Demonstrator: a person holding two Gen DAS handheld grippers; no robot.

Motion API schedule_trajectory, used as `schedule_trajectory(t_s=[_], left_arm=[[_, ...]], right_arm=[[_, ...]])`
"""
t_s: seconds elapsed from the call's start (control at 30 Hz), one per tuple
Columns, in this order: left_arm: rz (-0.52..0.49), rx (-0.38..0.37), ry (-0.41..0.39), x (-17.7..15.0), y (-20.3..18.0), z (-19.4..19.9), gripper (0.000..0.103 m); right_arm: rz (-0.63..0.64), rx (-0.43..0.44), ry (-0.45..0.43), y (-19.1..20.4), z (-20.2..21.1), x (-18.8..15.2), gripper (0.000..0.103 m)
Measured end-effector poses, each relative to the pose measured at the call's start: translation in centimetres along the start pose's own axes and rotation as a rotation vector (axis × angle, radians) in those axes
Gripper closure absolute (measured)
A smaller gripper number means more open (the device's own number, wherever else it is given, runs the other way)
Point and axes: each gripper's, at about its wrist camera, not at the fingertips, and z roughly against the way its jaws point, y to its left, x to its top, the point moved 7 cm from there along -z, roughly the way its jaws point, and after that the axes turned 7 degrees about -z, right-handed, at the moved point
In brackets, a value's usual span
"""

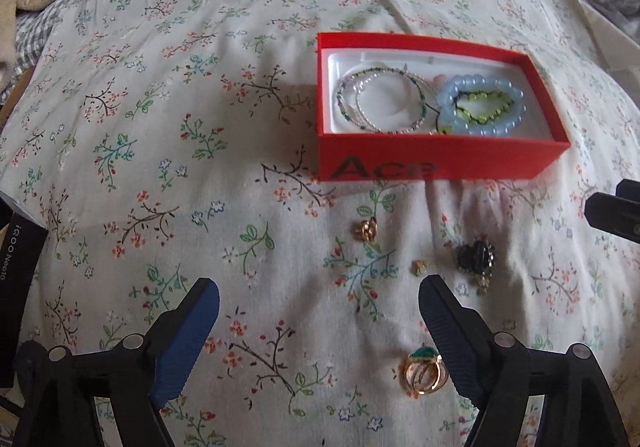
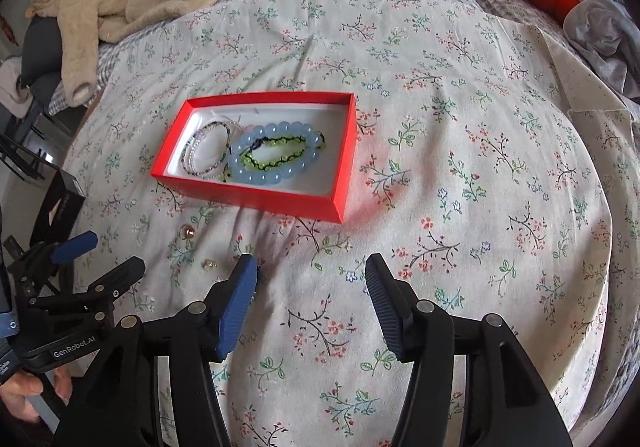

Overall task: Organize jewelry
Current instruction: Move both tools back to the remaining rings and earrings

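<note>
On the bed, nearest first:
Left gripper (image 1: pixel 319 297): jaws spread wide, nothing between the pads — floral sheet (image 1: pixel 160 167) below.
Right gripper (image 2: pixel 311 275): jaws parted, less widely, holding nothing.
Green ring (image 1: pixel 423 371): on the sheet, just beside the left gripper's right finger.
Black brooch (image 1: pixel 476 253): farther out, small gold pieces (image 1: pixel 366 229) near it.
Red box (image 1: pixel 440 159): beyond — bracelets (image 1: pixel 480 107) inside.
</note>
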Motion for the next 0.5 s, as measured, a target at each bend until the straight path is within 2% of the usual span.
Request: schedule_trajectory(t_s=[0.2,0.5], left_arm=[[-0.075,-0.01,-0.001,-1.9,-1.4,0.3,0.017],[-0.1,-0.051,0.033,-4.8,-1.9,-1.3,0.017]], right_arm=[[0.031,-0.025,0.015,-0.1,-0.5,-2.0,0.043],[0.075,-0.076,0.058,-0.6,-1.7,-4.3,0.042]])
